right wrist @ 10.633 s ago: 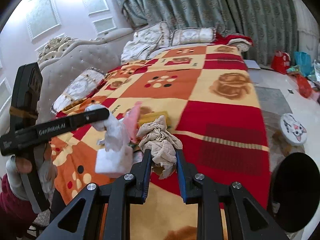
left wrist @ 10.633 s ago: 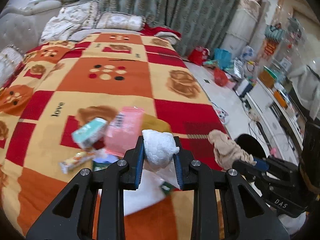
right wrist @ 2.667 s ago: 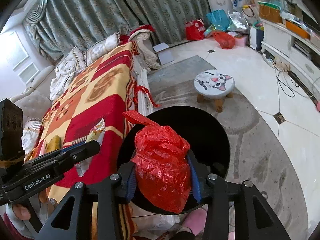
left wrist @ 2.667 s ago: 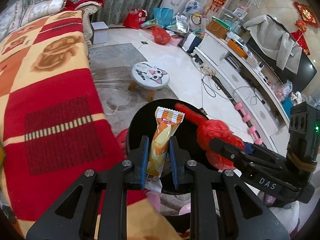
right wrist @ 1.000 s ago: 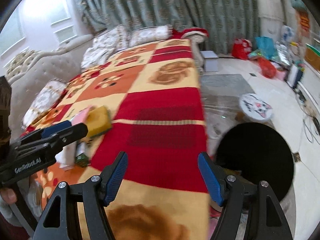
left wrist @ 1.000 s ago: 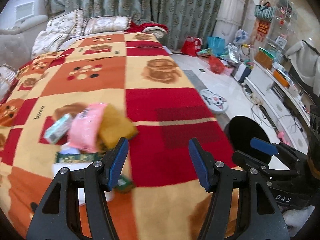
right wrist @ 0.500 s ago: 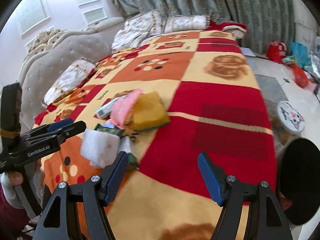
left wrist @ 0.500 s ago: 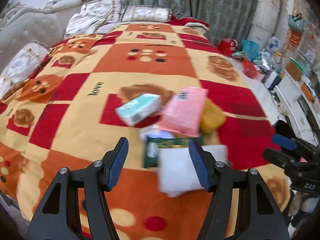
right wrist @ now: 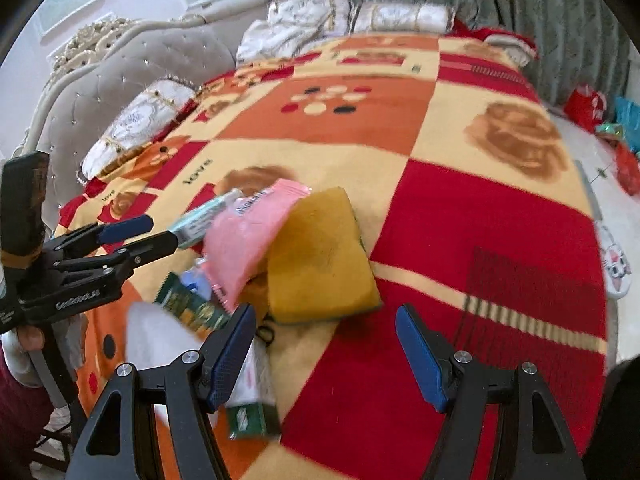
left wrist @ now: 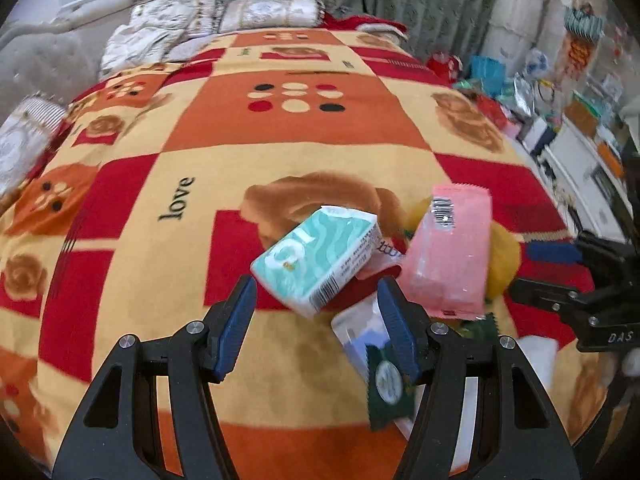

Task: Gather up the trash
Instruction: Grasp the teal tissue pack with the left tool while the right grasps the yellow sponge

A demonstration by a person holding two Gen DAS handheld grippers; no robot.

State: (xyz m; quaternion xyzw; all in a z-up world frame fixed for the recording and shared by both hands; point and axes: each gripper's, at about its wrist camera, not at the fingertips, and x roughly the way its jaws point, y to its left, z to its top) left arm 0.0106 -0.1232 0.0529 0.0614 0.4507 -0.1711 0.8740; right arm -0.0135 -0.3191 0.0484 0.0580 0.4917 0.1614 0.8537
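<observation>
A pile of trash lies on the bed's checked blanket (left wrist: 200, 128). A teal tissue pack (left wrist: 316, 258) lies just ahead of my open, empty left gripper (left wrist: 316, 320). Beside it are a pink packet (left wrist: 452, 256), a yellow sponge (right wrist: 320, 256), a dark green wrapper (left wrist: 386, 380) and a white piece (right wrist: 156, 340). My right gripper (right wrist: 326, 356) is open and empty, just short of the sponge. The pink packet (right wrist: 248, 240) leans on the sponge. Each gripper shows in the other's view: the right one (left wrist: 568, 280) and the left one (right wrist: 132, 236).
Pillows (left wrist: 224, 20) and a grey padded headboard (right wrist: 120, 80) lie at the bed's far end. Curtains (right wrist: 520, 0) hang behind. Bags and clutter (left wrist: 500, 80) and a cat-face stool (right wrist: 616, 264) stand on the floor to the right of the bed.
Both grippers have moved closer to the trash pile on the bed. The tissue pack now sits right in front of the left jaws, the sponge in front of the right jaws.
</observation>
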